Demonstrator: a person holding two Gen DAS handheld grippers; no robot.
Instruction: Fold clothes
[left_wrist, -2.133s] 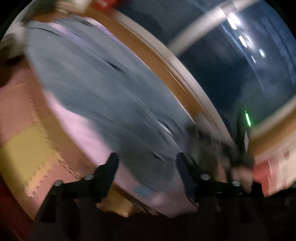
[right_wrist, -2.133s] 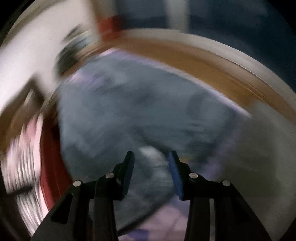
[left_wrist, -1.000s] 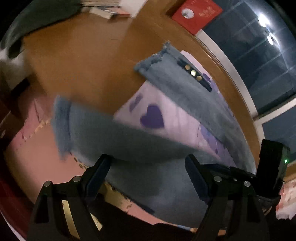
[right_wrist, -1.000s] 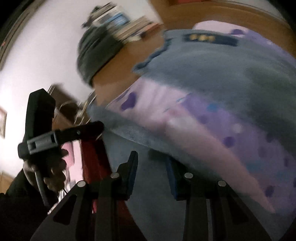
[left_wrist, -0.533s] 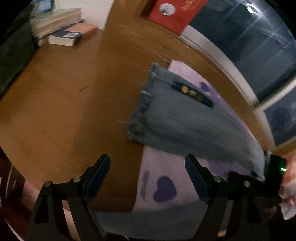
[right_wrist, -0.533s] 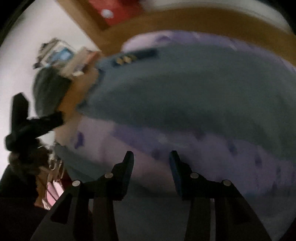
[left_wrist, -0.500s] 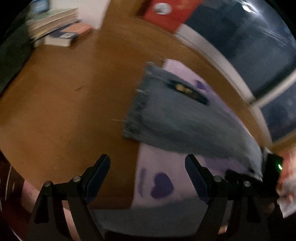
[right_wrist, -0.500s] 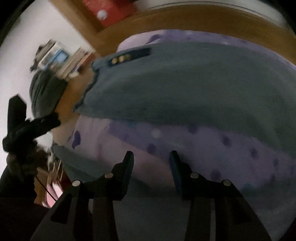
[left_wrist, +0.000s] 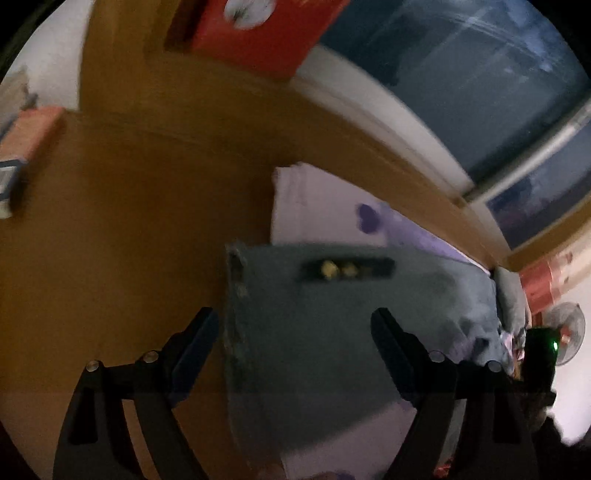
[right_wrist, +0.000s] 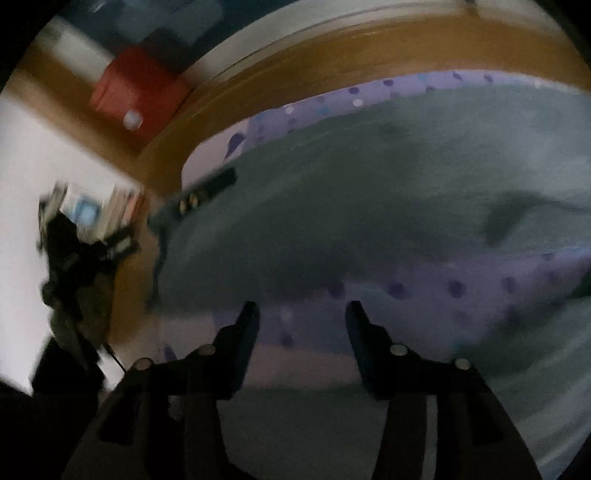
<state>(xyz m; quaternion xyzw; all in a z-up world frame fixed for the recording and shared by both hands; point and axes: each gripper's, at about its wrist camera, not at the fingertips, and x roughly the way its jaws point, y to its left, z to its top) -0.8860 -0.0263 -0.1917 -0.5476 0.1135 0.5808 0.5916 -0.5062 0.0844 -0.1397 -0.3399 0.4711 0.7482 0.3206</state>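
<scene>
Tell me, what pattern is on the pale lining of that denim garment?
Purple dots and hearts on lilac lining, clearest in the right wrist view.

I work in a lived-in home room: wooden bench (left_wrist: 122, 206), stacked books (left_wrist: 22, 147), dark window (left_wrist: 461, 85), small fan (left_wrist: 569, 332).

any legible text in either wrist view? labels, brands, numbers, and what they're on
No text can be read in either view.
Red box: white round emblem, any lettering too blurred.
Books: covers blurred, unreadable.
Dark tab on the denim garment: gold studs only, no lettering visible.
</scene>
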